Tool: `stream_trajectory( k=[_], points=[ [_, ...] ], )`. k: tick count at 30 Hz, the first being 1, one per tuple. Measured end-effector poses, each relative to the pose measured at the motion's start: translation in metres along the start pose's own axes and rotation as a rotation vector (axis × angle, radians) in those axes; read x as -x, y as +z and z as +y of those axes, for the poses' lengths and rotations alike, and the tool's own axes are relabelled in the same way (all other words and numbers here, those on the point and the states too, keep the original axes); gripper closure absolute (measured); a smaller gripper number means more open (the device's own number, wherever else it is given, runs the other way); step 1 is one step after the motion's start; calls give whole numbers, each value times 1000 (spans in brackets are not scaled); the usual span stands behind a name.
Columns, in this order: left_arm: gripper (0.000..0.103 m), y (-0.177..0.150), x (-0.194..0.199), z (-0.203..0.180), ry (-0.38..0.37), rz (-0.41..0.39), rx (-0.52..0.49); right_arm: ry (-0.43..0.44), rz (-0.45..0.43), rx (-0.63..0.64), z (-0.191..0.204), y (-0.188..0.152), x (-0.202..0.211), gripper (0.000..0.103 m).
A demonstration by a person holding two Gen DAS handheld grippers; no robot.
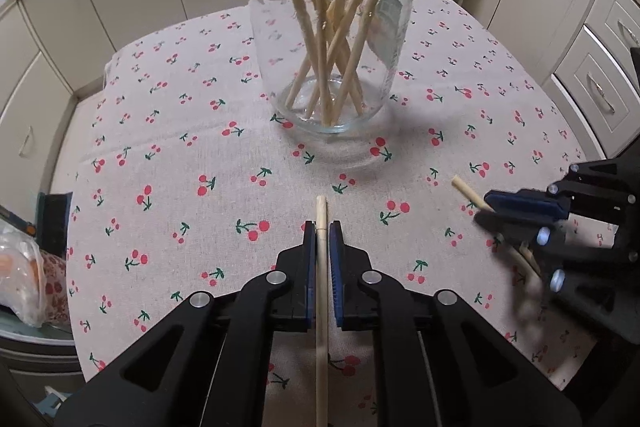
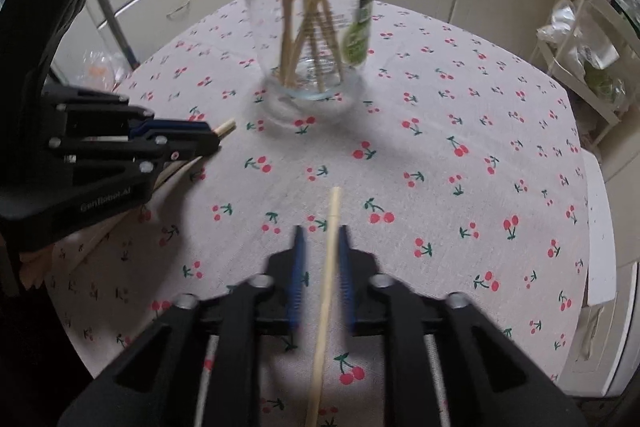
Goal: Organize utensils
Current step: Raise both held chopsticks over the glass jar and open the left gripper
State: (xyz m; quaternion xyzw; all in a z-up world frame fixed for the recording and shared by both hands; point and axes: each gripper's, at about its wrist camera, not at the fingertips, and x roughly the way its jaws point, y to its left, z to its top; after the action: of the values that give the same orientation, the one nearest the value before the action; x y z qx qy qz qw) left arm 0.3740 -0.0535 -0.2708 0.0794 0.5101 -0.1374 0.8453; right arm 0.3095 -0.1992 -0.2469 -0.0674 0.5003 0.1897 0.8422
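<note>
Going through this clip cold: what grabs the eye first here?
A clear glass jar stuffed with crossed wooden chopsticks stands mid-table on the cherry-print tablecloth. Nearer the cameras, the left gripper and the right gripper each have a single chopstick between their fingers, pointing toward the jar.

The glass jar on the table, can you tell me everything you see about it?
The glass jar is clear, round and open, with screw ridges around its neck and no lid. It stands upright on the cherry tablecloth, ahead of both tongs. Several pale wooden chopsticks lean crossed inside, tips on the bottom, tops poking out past the rim. A partly green label sticks to one side. Nothing is gripping or touching it from outside.
</note>
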Motion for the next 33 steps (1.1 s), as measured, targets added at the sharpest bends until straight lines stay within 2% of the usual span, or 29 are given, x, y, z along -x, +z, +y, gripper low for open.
stream_trajectory(
  k=[4, 7, 9, 12, 15, 20, 26, 30, 33],
  points=[
    [98, -3, 9, 9, -53, -24, 56, 169, -33, -227, -30, -7, 4, 97],
    [98, -4, 32, 17, -102, -122, 95, 287, -133, -384, -50, -11, 18, 97],
    [98, -2, 53, 24, -153, -218, 128, 316, -200, -428, -56, -11, 28, 97],
    [98, 5, 85, 35, -208, -364, 184, 323, -298, -462, -59, -9, 41, 97],
    [98, 18, 110, 42, -231, -490, 233, 315, -394, -493, -63, -9, 54, 97],
    [98, 40, 134, 47, -189, -655, 297, 293, -521, -526, -72, -7, 71, 97],
    [98, 69, 154, 61, -116, -851, 415, 279, -549, -529, -75, -8, 75, 97],
    [98, 85, 154, 73, -100, -891, 473, 282, -556, -520, -74, -9, 73, 97],
    [98, 90, 159, 76, -96, -921, 481, 285, -548, -525, -75, -11, 68, 97]
  ],
)
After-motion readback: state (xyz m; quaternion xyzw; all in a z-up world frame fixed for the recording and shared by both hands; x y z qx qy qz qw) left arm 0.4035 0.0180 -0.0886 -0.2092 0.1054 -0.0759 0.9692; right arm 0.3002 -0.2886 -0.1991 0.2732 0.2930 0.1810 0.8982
